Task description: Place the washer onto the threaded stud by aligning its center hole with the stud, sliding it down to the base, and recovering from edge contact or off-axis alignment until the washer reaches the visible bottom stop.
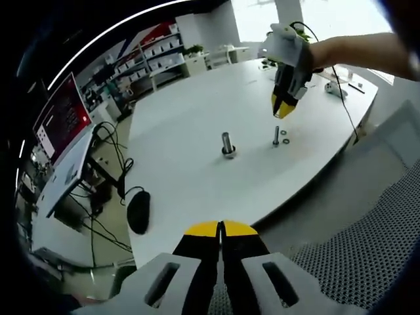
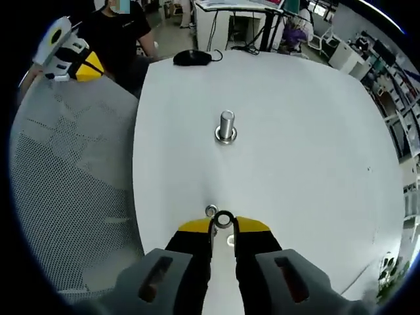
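While the washer is not yet on any stud, the two views read as follows.

Left gripper view, own tongs: the left gripper (image 1: pixel 221 230) rises at the bottom centre with its yellow tips pressed together on nothing, hanging off the near edge of the white table (image 1: pixel 184 164).
Left gripper view, studs: a thick stud (image 1: pixel 227 144) stands upright at mid-frame with a ring at its base; a thin stud (image 1: pixel 276 136) stands just right of it, with a loose washer (image 1: pixel 285 133) or two lying beside it on the table.
Left gripper view, other tool: the right gripper (image 1: pixel 281 113) hangs tips-down just above the thin stud, gripped by a hand (image 1: pixel 287 46) at upper right.
Right gripper view, own tongs: the right gripper (image 2: pixel 224 224) at bottom centre has its tips clamped on the washer (image 2: pixel 224 219), which stands on edge between them.
Right gripper view, surroundings: a second small ring (image 2: pixel 210 210) lies just left of the tips; the thick stud (image 2: pixel 226 126) stands above, well apart; the left gripper (image 2: pixel 69 52) sits at upper left.
Risk: held on edge, the washer may strike the stud top with its rim instead of its hole, tilt and jam on the threads, or slip from the tips.
Writing: a red screen (image 1: pixel 62 121) at the left carries text too small to read.
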Available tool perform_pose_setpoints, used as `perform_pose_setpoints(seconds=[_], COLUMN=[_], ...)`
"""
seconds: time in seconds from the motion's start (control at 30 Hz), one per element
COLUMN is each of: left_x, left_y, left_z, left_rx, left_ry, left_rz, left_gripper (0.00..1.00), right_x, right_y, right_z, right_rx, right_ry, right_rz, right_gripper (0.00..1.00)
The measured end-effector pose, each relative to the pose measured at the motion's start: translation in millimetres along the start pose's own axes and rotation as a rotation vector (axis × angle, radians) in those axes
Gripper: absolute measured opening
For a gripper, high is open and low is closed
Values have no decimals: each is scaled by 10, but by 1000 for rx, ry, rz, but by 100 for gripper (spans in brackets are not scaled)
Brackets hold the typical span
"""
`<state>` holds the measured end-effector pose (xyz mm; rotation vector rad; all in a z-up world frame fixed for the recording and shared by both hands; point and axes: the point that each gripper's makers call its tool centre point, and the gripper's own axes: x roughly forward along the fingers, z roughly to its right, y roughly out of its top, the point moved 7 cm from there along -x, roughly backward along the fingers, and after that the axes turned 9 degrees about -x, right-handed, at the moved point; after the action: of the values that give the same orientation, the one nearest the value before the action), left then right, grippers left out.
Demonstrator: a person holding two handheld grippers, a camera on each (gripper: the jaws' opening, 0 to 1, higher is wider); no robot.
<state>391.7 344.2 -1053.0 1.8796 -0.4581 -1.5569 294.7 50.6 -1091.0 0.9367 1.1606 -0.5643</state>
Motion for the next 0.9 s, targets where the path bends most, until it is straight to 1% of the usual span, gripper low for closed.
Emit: perform_pose_setpoints(seconds=[0.1,0.2,0.27,0.33,0.37,0.57,0.7,0.77,0.9], left_x=[-2,-1,-1,-2,-3,-3,-2,-3,-6], left_y=[0,-1,-2,-4,-5,-3,-3,-3,-3], left_z=[4,-4,-4,-5,-5,-5,-10,-11,-11], left_rx=[1,-1,0,0,1,3,3,2,1], left_ry=[0,3,3,4,4,4,5,5,6], left_rz=[1,2,2,2,2,4,4,5,7], left_gripper=[0,0,0,0,0,0,0,0,0], right_x=[11,58,90,157,155,174,224,206,233], right_y=[43,44,42,46,43,25,-1,3,9], right_z=[-13,-62,-74,-66,-72,-106,-79,-91,-109], right_rx=[6,-11,-25,-24,-21,-26,-31,-17,-14], right_ry=[28,63,73,84,90,97,94,109,115], right_rz=[3,-26,-42,-55,-56,-71,-86,-85,-91], right_gripper=[14,14,14,14,14,14,14,14,14])
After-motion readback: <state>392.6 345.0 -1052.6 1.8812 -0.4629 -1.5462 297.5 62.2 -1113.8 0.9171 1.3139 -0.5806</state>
